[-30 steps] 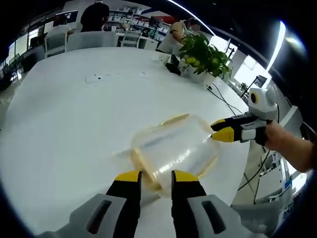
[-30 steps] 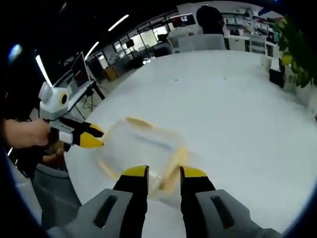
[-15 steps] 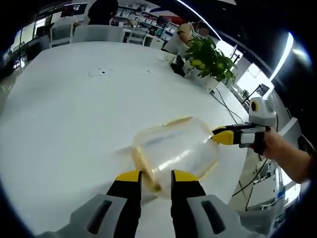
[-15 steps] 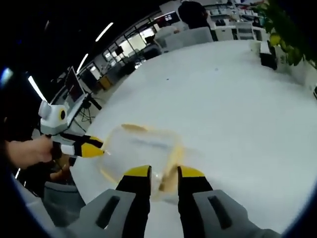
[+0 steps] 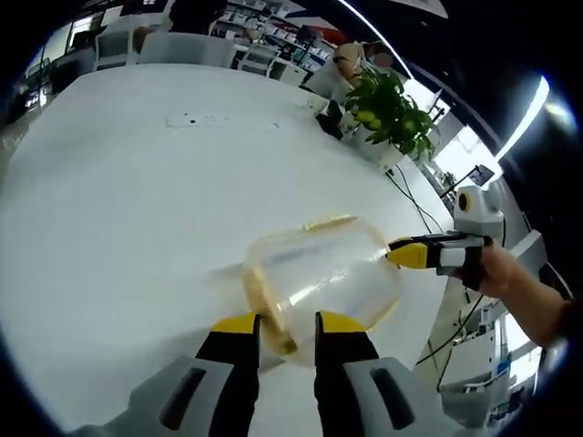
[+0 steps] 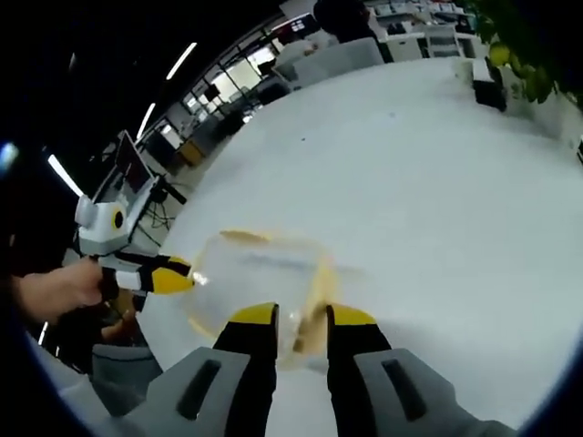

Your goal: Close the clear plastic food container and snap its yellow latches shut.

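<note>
Clear plastic, the container (image 5: 321,279) lies on the white table (image 5: 118,209) just ahead of the left gripper (image 5: 282,326), whose yellow-tipped jaws stand a little apart at a yellow latch (image 5: 266,305). The right gripper (image 5: 412,254) comes in from the right, tips together, touching the container's far side. A plant (image 5: 390,109) stands beyond.

In the right gripper view, the right gripper (image 6: 293,318) has its jaws slightly apart at the container (image 6: 260,278); the left gripper (image 6: 164,278) meets it from the left.
</note>
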Demonstrator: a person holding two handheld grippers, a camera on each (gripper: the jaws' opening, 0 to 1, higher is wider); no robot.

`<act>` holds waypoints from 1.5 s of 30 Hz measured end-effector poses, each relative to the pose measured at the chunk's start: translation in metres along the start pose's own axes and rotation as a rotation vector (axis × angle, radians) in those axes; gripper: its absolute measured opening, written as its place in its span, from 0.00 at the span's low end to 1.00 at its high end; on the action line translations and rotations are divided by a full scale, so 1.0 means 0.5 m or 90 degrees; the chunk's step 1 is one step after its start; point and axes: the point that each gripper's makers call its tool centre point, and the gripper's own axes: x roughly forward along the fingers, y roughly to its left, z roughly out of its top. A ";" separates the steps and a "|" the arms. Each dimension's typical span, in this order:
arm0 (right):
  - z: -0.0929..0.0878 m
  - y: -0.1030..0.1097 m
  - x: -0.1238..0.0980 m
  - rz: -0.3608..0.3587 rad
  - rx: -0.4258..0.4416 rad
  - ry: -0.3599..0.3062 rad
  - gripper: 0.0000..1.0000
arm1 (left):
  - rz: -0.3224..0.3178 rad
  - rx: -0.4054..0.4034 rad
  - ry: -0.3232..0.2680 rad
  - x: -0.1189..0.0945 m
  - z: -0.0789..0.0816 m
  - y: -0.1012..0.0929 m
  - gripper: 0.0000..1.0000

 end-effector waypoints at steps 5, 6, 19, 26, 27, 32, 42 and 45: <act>0.004 0.004 0.006 0.007 0.018 0.005 0.18 | -0.005 -0.002 0.003 -0.006 -0.001 -0.003 0.15; 0.005 0.005 0.006 0.006 0.014 0.006 0.17 | -0.007 -0.003 0.002 -0.007 -0.001 -0.003 0.15; 0.009 0.008 0.001 0.013 0.016 0.008 0.17 | -0.046 -0.036 0.015 -0.003 -0.009 -0.009 0.15; 0.008 0.008 0.000 0.016 0.015 -0.002 0.20 | -0.053 -0.053 0.023 -0.003 -0.008 -0.004 0.17; 0.007 0.010 0.000 0.016 0.009 -0.004 0.22 | -0.056 -0.049 0.026 -0.002 -0.007 -0.006 0.17; 0.005 0.018 0.007 0.000 -0.064 -0.004 0.28 | -0.052 0.039 0.025 -0.008 -0.006 -0.010 0.18; 0.025 0.024 -0.005 -0.015 -0.139 -0.025 0.28 | -0.035 0.184 0.030 -0.027 0.028 -0.013 0.18; 0.029 0.025 -0.006 -0.015 -0.143 -0.030 0.28 | -0.033 0.208 0.031 -0.030 0.039 -0.018 0.18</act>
